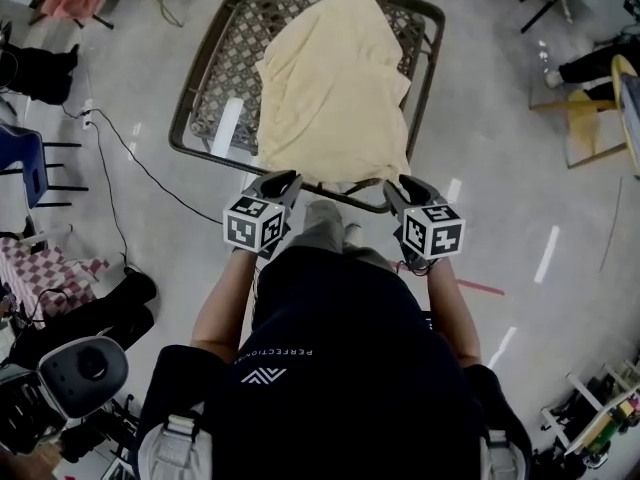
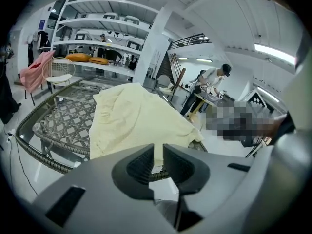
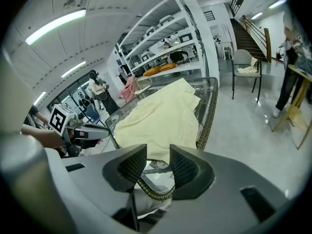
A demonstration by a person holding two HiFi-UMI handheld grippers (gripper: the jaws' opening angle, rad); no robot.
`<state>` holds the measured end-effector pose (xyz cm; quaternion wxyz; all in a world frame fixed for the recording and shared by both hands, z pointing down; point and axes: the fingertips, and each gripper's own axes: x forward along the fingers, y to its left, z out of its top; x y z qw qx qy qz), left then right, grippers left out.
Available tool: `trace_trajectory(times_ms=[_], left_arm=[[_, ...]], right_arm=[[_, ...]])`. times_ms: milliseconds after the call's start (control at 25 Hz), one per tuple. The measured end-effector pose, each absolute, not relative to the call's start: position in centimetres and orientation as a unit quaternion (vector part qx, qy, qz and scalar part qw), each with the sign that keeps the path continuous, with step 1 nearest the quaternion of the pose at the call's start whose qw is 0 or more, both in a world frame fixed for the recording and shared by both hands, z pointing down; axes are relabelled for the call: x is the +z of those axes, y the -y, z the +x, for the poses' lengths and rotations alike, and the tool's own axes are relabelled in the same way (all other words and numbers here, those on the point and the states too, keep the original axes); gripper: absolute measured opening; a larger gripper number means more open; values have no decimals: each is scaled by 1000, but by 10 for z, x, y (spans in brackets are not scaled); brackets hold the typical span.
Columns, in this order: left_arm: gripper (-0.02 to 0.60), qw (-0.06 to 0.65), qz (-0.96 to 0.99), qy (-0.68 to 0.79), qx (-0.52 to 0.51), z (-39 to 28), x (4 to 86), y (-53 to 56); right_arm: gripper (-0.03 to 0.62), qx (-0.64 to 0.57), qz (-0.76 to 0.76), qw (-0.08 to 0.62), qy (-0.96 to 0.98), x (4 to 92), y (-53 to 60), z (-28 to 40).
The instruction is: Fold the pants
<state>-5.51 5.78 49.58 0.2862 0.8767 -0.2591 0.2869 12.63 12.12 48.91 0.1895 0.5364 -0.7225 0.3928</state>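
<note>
Cream-yellow pants (image 1: 335, 88) lie folded on a glass-topped wicker table (image 1: 200, 118), their near hem close to the front rim. Both grippers hover side by side just short of that hem, above the front rim. My left gripper (image 1: 285, 181) is at the hem's left corner. In its own view the left gripper (image 2: 158, 155) has its jaws only a narrow slit apart with nothing between them, and the pants (image 2: 131, 121) lie beyond. My right gripper (image 1: 393, 188) is at the right corner. The right gripper (image 3: 158, 162) stands clearly open and empty, with the pants (image 3: 161, 118) ahead and the wicker rim (image 3: 151, 191) below.
A black cable (image 1: 140, 163) runs over the floor left of the table. A blue chair (image 1: 25, 158) stands at the left and a wooden chair (image 1: 590, 118) at the right. White shelves (image 2: 97, 38) line the far wall. A person (image 2: 212, 82) works at a table behind.
</note>
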Motion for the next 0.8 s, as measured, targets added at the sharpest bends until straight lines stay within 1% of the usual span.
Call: trace_trajectory(times_ms=[40,80,160,400,640,800], left_arm=[[79,290,875,258,291,-55,499,-56],[110,292,872,258,296,-56,502,-55],[112,293,868,259,305,-57,506,-53],[160,291,857,275,323,-68,512,-38],[197,279,836,333,337,-96,517,-15],[258,287,819,341,360,-98,530,-7]], right_arm=[[127,394,537,193,721,491,-119,128],[130,394,537,197,719,493,-117,130],[138,393,539,208,716,497,-114,133],[173,402,530,252,703,520,-107,142],[186,424,525,268,687,541,-106,144],[186,432,521,281,680,553,-101,142]])
